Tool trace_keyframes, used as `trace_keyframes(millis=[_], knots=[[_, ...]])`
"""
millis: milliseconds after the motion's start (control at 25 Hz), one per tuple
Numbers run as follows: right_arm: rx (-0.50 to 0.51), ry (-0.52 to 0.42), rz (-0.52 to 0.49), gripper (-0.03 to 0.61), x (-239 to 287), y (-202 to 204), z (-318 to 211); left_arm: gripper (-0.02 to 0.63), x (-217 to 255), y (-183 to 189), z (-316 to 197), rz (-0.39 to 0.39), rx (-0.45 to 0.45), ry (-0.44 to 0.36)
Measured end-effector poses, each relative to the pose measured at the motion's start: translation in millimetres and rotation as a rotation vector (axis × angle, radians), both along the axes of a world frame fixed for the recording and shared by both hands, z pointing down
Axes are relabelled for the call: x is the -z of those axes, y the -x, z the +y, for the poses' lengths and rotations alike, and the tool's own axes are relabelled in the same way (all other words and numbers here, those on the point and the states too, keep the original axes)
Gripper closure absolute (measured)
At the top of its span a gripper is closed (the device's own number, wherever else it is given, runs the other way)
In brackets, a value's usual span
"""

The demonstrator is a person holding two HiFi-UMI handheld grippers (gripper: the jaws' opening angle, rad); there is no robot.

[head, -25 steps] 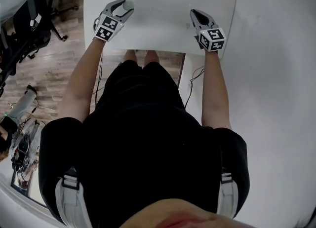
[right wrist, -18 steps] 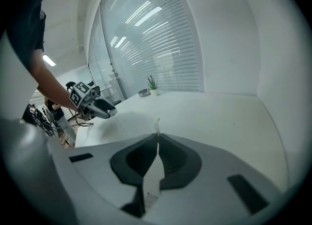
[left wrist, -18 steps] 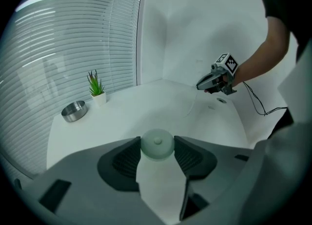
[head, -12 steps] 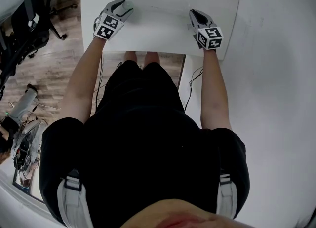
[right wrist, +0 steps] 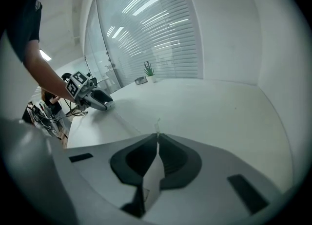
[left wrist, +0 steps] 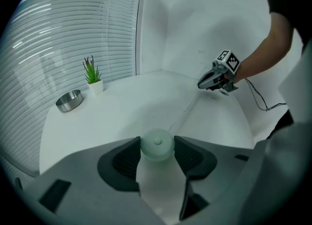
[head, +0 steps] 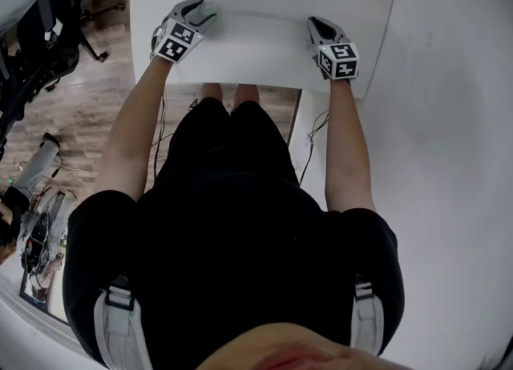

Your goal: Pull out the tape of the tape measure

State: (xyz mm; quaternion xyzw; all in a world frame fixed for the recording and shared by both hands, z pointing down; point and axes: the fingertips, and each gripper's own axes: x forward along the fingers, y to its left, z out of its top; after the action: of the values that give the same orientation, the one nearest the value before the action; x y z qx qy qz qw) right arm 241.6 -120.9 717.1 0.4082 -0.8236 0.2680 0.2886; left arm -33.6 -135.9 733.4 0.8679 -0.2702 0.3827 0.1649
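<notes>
Left gripper view, one tape measure (left wrist: pixel 157 145)

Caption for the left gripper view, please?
Left gripper clamps the round tape measure; its tape stretches to the right gripper.

Worktop (left wrist: pixel 122 114): white, smooth, matt.
Tape measure case (left wrist: pixel 157 147): pale green plastic, smooth, faint sheen.
Tape (left wrist: pixel 185 109): thin, white, matt.
Left tool (left wrist: pixel 157 142) shell: grey plastic, matt. Pads (left wrist: pixel 127 158) dark, ribbed.
Bowl (left wrist: pixel 68 101): polished metal, glossy.
Floor (head: pixel 88 120): wood planks, grained, low sheen.
</notes>
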Motion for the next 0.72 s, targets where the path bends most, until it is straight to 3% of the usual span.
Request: trace_keyframes(millis=[440, 720], knots=[[0.016, 0.026, 0.044, 0.549, -14.9, -0.4, 6.5, 0.379, -8.8, -0.6, 9.9, -0.022, -0.013, 0.022], [0.005, 0.045, 0.069, 0.472, -18.7, -9.2, 11.1, 0.345, -6.4, 3.6, 12.0, -0.024, -0.016, 0.022]])
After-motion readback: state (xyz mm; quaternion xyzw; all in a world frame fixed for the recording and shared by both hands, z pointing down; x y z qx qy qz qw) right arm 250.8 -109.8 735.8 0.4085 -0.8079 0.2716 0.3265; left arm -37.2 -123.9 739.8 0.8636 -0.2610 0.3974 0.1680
